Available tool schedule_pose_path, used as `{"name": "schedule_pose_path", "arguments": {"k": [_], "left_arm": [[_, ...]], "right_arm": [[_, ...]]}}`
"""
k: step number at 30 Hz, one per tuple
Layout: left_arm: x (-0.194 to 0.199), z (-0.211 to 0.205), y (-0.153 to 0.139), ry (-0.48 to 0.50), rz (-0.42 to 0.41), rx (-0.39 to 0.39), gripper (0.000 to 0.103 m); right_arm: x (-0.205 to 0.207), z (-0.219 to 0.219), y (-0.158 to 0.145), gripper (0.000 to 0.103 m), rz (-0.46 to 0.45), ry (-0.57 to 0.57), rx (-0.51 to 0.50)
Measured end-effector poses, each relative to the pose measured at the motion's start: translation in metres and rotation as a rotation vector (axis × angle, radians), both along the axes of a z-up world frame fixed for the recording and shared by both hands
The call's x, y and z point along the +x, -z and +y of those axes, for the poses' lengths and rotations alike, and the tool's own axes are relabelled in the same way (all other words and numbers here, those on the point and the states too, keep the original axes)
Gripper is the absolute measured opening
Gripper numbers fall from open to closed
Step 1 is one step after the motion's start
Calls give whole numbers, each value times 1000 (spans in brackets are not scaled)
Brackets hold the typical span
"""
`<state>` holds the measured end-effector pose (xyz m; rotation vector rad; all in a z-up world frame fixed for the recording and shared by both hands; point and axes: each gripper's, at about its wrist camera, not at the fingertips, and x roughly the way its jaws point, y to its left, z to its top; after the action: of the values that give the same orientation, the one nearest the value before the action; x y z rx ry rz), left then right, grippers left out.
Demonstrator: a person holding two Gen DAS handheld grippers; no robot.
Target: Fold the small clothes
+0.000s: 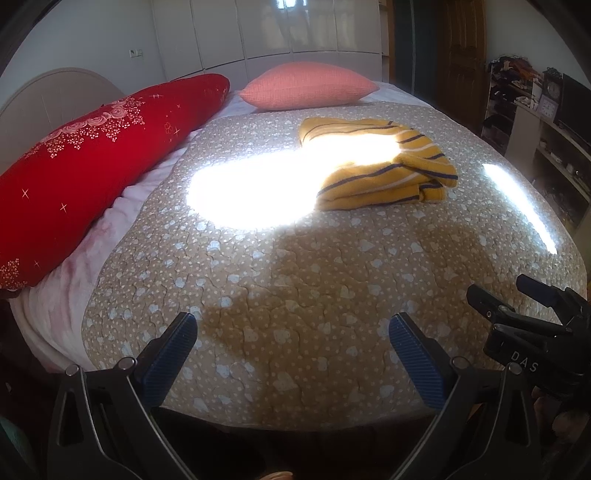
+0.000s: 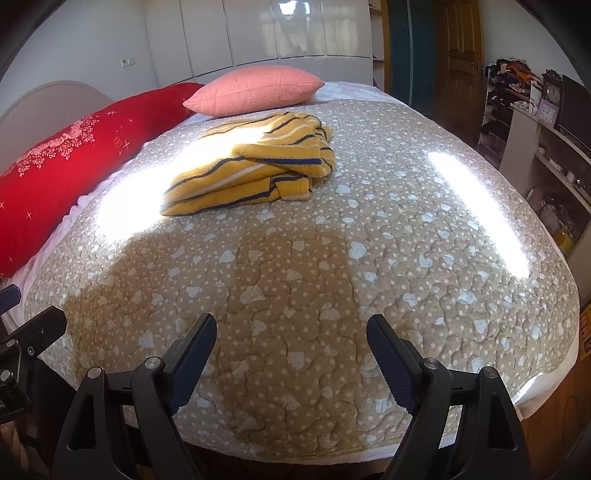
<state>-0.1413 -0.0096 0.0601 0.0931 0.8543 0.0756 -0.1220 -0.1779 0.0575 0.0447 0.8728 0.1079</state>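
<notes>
I hold my left gripper [image 1: 291, 334] over the near edge of the bed, its blue-padded fingers spread wide with nothing between them. My right gripper [image 2: 291, 334] hangs just beside it at the same edge, its dark fingers equally wide apart and empty; part of it shows at the right border of the left wrist view.

The yellow striped sweater [image 1: 384, 166] lies crumpled on the tan quilt [image 1: 295, 280], well ahead of both grippers and toward the far half of the bed. It is bunched in loose folds, dark blue and white stripes running across it, one cuffed sleeve end pointing toward me. A bright patch of sunlight [image 1: 255, 188] falls across the quilt and washes out the sweater's left part.

Beyond the sweater, near it, rests a pink pillow [image 1: 308, 85], and a long red bolster [image 1: 96, 162] with a floral print runs along the left side of the bed. White wardrobe doors [image 2: 280, 33] stand behind, and cluttered shelves [image 2: 546, 147] line the right wall.
</notes>
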Motion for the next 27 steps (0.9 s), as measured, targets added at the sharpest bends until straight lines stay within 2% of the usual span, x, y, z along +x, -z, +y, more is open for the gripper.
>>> {"name": "schedule_pose_path", "arguments": {"k": [27], "left_arm": [[2, 6, 18, 7, 64, -65, 103]], "right_arm": [[2, 0, 13, 89, 37, -10, -22]]}}
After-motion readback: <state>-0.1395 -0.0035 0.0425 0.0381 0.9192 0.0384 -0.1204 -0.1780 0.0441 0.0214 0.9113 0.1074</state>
